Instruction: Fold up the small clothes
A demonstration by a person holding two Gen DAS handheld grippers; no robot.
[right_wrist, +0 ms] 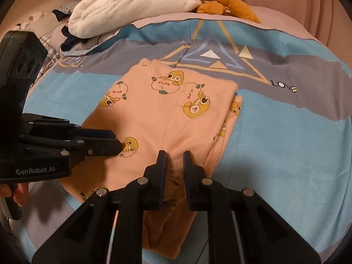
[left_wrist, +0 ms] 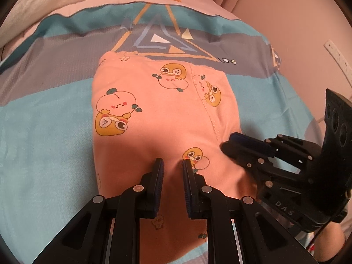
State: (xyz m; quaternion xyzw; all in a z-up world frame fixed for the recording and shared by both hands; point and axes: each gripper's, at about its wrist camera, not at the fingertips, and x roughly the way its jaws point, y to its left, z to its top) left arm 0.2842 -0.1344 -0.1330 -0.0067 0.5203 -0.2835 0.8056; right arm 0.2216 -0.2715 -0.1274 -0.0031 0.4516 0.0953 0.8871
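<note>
Nearest, left gripper [left_wrist: 172, 161]: black two-finger tool, blue pads, jaws drawn close together with a pinch of pink cloth gathered between them, tips pressed down on the near part of the garment. Beside it, right gripper [right_wrist: 175, 154]: same make, jaws likewise narrowed and set on the cloth just by the stitched seam; whether cloth is actually caught between these pads I cannot tell. From the left wrist view the right tool comes in from the right edge, its tips resting on the garment's right side; a bare hand [right_wrist: 13, 192] shows under the left tool's body. Item under both: pink garment [left_wrist: 158, 114], small, printed with yellow and peach cartoon figures, folded into a rough rectangle, lying flat in the middle of the bed; a lower layer sticks out along its right edge. Beneath: bedspread [right_wrist: 286, 132], blue and grey bands, a triangle design and the word LOVE beyond the garment. Farther back, at the head of the bed: white fleecy item [right_wrist: 132, 6], heaped; orange cloth [right_wrist: 224, 2] bunched just beside it; dark clothing [right_wrist: 70, 41] at the left. No containers are on view. Behind all: pink wall.
</note>
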